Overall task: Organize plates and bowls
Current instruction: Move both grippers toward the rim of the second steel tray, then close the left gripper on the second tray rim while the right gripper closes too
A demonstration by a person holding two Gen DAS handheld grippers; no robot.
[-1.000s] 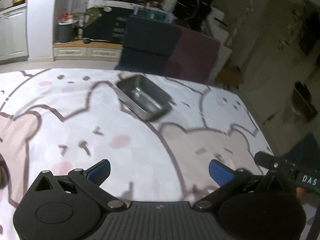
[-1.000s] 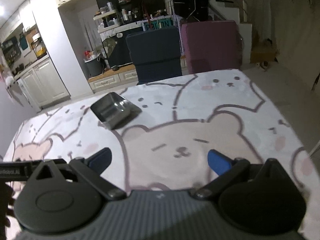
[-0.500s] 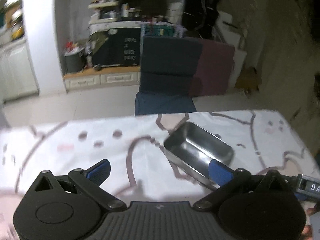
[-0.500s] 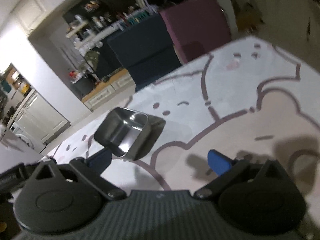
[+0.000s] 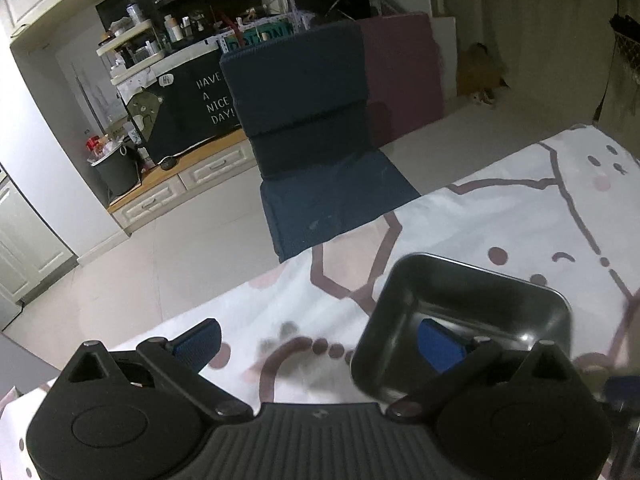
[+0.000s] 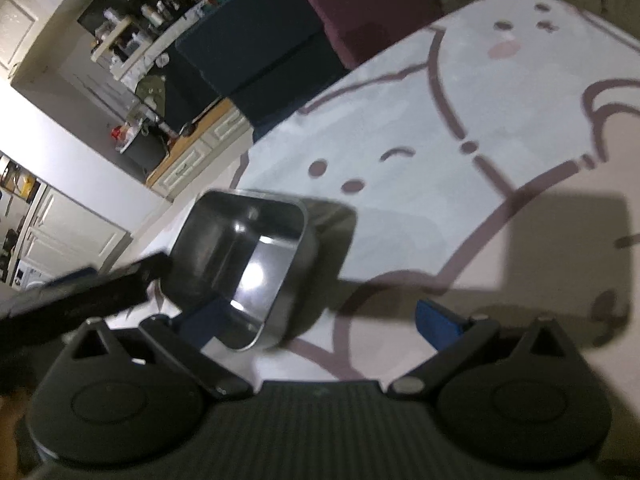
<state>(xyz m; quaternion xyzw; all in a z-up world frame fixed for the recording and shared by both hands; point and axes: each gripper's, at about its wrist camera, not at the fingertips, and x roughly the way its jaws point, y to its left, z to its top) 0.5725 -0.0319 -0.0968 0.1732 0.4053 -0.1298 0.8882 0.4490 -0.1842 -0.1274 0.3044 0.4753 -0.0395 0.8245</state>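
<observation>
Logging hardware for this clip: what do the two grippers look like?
Both look the same: black plastic bodies with a ribbed centre plate, round pivot discs at either side, triangular cut-outs in the link arms and blue padded fingertips. That holds for the left gripper and the right gripper. No cables or sleeves show.

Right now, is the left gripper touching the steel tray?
Cannot tell: in the left wrist view, one fingertip overlaps the steel tray at its rim, hiding any contact.

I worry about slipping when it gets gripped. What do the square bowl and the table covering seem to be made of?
The square bowl looks like stainless steel with a polished finish: grey and shiny, with bright glints on its inner floor. The table covering seems a matte cloth printed with cartoon bears; it shows no glare, though fabric or soft vinyl cannot be told apart.
</observation>
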